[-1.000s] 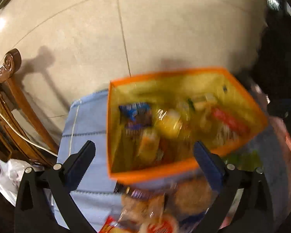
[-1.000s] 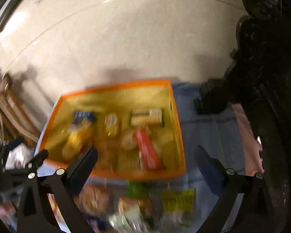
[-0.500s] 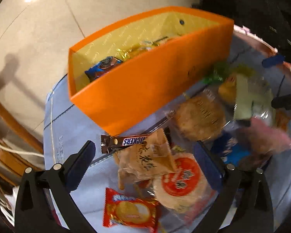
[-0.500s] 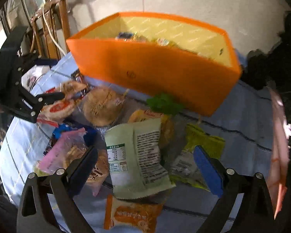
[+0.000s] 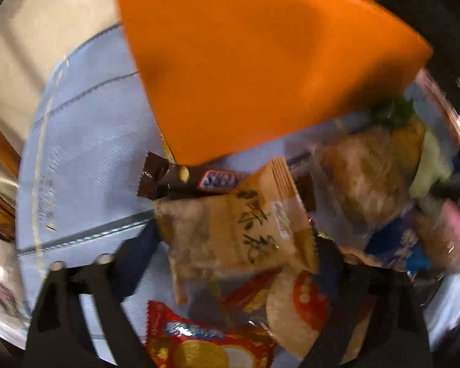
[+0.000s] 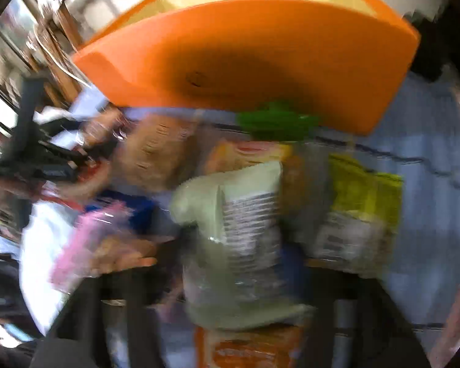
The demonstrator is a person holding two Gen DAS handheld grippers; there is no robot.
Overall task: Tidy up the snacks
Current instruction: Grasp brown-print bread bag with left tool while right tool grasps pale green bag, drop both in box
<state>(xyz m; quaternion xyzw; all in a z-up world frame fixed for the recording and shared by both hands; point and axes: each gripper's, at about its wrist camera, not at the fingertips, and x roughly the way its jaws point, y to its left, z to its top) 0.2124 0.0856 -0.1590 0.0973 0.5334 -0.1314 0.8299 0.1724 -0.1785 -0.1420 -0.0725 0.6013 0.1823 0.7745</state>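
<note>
An orange box [image 5: 260, 70] stands on the light blue tablecloth [image 5: 86, 153], with a pile of snack packets in front of it. My left gripper [image 5: 234, 245] is open and low over the pile, its jaws on either side of a tan packet with dark characters [image 5: 239, 230]. A Snickers bar [image 5: 196, 181] lies just beyond it. My right gripper [image 6: 230, 273] is open, its jaws on either side of a pale green packet [image 6: 239, 230]. The orange box [image 6: 260, 61] fills the top of the blurred right wrist view.
A red cookie packet [image 5: 205, 337] and a round cracker pack [image 5: 297, 312] lie near my left gripper. A yellow-green packet [image 6: 362, 208], a pink packet [image 6: 98, 242] and an orange packet [image 6: 248, 346] surround the green one. A wooden chair [image 6: 58, 30] stands at the table's left.
Both grippers have dropped from above the box down to the snack pile and moved closer. The tan packet and the green packet now sit between the open jaws.
</note>
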